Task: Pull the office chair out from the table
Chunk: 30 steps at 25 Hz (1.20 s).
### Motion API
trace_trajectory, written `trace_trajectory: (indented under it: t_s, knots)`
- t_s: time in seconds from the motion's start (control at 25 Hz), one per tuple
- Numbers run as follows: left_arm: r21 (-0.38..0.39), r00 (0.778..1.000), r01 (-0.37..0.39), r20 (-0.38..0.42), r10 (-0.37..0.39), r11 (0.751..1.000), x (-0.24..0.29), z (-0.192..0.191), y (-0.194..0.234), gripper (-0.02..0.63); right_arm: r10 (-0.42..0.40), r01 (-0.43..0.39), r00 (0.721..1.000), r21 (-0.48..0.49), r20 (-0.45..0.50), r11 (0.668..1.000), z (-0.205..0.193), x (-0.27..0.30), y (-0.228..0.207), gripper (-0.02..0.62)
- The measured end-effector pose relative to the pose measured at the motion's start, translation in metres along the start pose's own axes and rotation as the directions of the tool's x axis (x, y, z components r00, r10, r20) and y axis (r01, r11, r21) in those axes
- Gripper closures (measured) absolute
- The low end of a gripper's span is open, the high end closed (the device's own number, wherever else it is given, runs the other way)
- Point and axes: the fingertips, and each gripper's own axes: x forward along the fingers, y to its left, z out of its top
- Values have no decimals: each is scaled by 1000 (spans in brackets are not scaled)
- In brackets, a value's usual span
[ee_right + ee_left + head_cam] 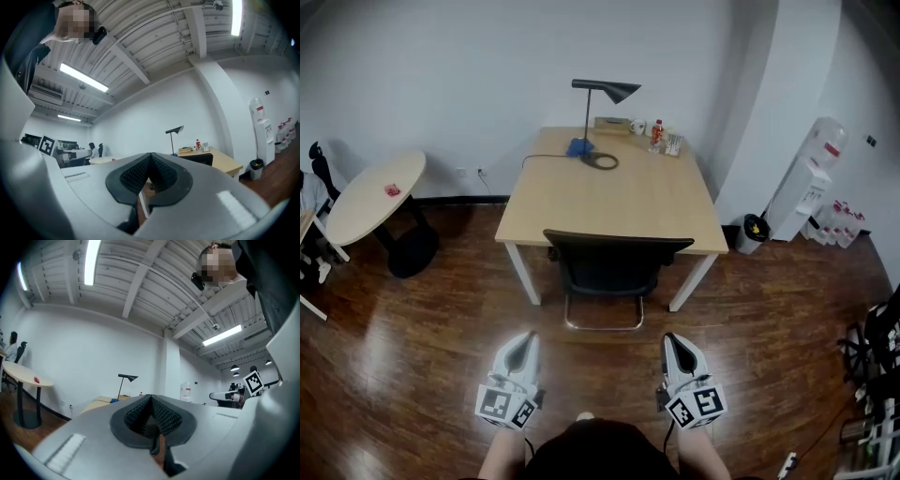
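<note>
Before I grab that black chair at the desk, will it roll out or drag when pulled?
It will probably drag, not roll: the chair seems to stand on a bent metal frame, with no wheels visible. On the glossy wood floor it should slide fairly easily. Pulled high on its back, it may tilt toward you rather than slide.

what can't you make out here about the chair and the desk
- Seat of the office chair: head view, the backrest covers it, so how far it sits under the table is unclear.
- small items at the table's far edge: head view, too small to name.
- The chair in the left gripper view: hidden behind the body of the left gripper.
</note>
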Motion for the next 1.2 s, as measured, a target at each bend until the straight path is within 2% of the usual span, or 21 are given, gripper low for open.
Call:
trace_trajectory:
  t_s: [0.44,0.72,1.2]
  knots:
    - [-3,999,26,-24,-27,1000,32,-9,21,604,6,-6,1000,2,-24,1000,-7,32,-6,581]
    - [25,1000,13,-6,-12,1000,79,-6,28,604,20,-20,1000,5,-6,1000,-3,74,-46,581]
    - [68,999,-10,-35,13,998,167,-12,41,604,40,-41,999,47,20,998,7,150,-123,581]
